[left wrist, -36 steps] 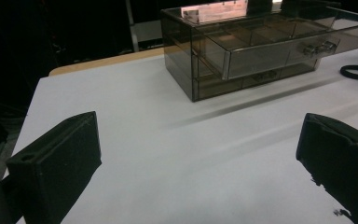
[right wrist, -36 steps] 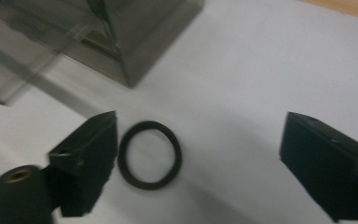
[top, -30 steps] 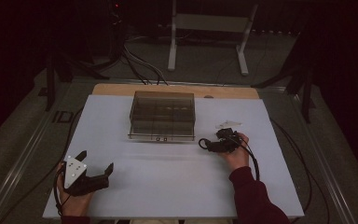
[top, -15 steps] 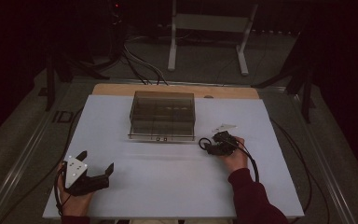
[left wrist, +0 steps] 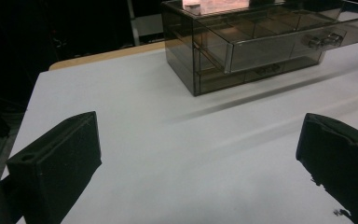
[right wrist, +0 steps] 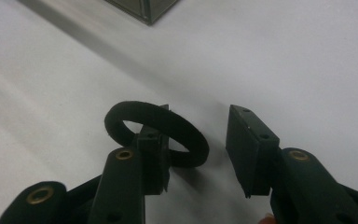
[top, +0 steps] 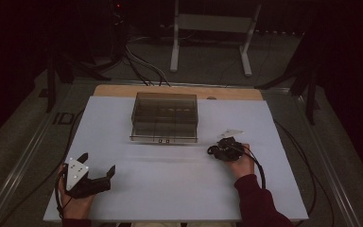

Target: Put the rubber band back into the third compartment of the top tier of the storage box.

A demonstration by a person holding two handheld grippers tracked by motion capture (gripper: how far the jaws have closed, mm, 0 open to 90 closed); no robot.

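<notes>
Right tongs (right wrist: 198, 156): parted, black ring (right wrist: 156, 131) hooked over one jaw | left tongs (left wrist: 196, 158): held wide, empty, parked clear of drawer box (top: 165, 117) on counter (top: 170, 189).

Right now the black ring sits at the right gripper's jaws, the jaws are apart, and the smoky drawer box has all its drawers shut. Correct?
Not quite. The top drawer of the box is pulled out, as the left gripper view shows. The rest holds: the black ring sits at the right gripper, whose jaws are apart.

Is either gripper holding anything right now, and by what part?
Neither clamps anything. A black ring hangs looped over one finger of the open right gripper; the left gripper is open.
</notes>
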